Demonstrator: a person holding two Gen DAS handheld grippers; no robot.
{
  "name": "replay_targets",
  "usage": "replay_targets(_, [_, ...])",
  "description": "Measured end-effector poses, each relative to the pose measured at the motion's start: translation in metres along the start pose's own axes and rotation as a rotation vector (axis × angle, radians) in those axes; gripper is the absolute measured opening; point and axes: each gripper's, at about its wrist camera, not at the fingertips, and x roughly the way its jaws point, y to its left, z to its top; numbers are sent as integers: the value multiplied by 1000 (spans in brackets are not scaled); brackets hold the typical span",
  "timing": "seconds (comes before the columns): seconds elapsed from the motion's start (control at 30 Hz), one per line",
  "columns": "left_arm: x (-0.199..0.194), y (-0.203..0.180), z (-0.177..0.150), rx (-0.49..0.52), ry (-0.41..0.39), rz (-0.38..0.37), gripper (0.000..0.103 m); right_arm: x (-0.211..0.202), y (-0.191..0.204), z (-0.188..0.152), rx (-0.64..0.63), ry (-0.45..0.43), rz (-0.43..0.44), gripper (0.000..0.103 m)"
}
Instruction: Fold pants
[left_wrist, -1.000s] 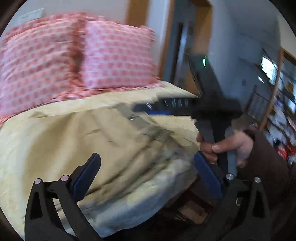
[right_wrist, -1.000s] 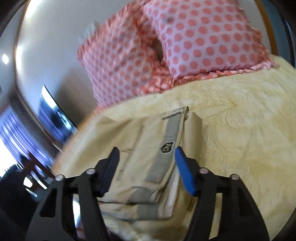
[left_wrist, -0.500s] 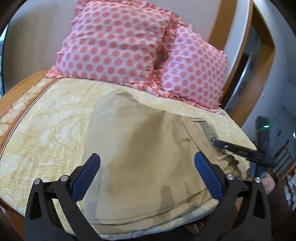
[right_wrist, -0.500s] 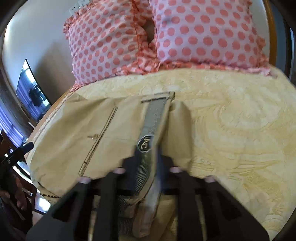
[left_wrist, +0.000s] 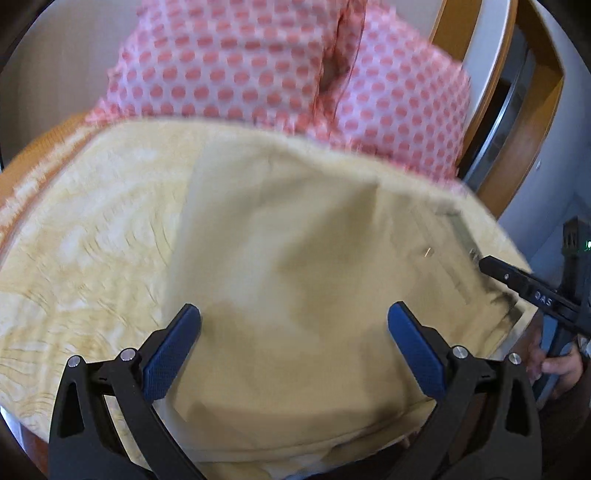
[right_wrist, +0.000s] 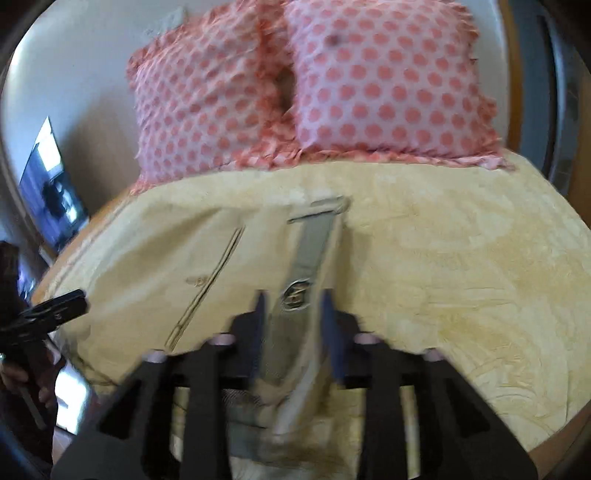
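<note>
Beige pants (left_wrist: 295, 266) lie spread on the yellow bedspread (left_wrist: 92, 240). In the right wrist view the pants (right_wrist: 155, 266) show a back pocket seam and a grey waistband (right_wrist: 314, 240) with a round logo. My left gripper (left_wrist: 293, 332) is open, hovering over the near part of the pants. My right gripper (right_wrist: 295, 314) is shut on the grey waistband, and it also shows at the right edge of the left wrist view (left_wrist: 524, 284). The image is motion-blurred.
Two pink polka-dot pillows (right_wrist: 303, 92) stand at the head of the bed. A wooden door frame (left_wrist: 524, 122) is to the right of the bed. A dark TV screen (right_wrist: 48, 192) hangs on the left wall. The bedspread (right_wrist: 461, 258) lies to the right of the pants.
My right gripper has closed on the waistband, having been open a second ago. My left gripper swung from the bed's edge to face the pants and moved closer, staying open.
</note>
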Motion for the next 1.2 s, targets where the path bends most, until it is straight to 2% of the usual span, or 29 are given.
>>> replay_targets(0.03, [1,-2,0,23,6,22,102,2,-1,-1,10,-9,4,47])
replay_targets(0.07, [-1,0,1,14,11,12,102,0,-5,-1,33,-19,22,48])
replay_targets(0.1, [-6,5,4,-15,2,-22,102,-3,-12,1,74,-32,55,48])
replay_targets(0.17, [-15,19,16,-79,-21,-82,102,-4,-29,9,150,-47,111,56])
replay_targets(0.27, [-15,44,41,-136,-36,-85,102,17,-48,20,205,4,111,56])
replay_targets(0.33, [0,60,55,-171,4,-102,101,28,-53,24,225,13,171,55])
replay_targets(0.4, [24,78,65,-231,81,-146,84,33,-50,27,207,16,193,51])
replay_targets(0.47, [42,86,70,-267,139,-186,79,37,-48,28,188,21,212,48])
replay_targets(0.5, [42,86,73,-253,124,-181,77,36,-49,27,189,20,220,47])
replay_targets(0.57, [48,80,75,-238,160,-202,72,37,-52,26,201,26,256,27])
replay_targets(0.63, [51,76,75,-222,166,-195,68,34,-51,25,198,12,284,17])
replay_targets(0.67, [52,73,74,-201,168,-177,54,32,-51,25,195,5,291,13])
replay_targets(0.7, [50,74,73,-199,167,-170,35,30,-51,25,195,0,294,12])
replay_targets(0.73, [50,76,73,-205,168,-172,25,28,-50,27,195,-8,302,10])
replay_targets(0.77, [49,78,74,-211,170,-177,10,27,-50,28,197,-14,307,9])
replay_targets(0.83, [48,80,77,-205,166,-182,6,23,-50,35,202,-31,335,8])
replay_targets(0.93, [42,72,90,-134,129,-143,4,17,-49,54,179,-54,340,8])
replay_targets(1.1, [40,54,137,-45,28,-90,4,22,-49,112,116,-137,282,8])
replay_targets(1.2, [53,49,164,-21,-35,-25,4,41,-59,137,148,-160,251,8])
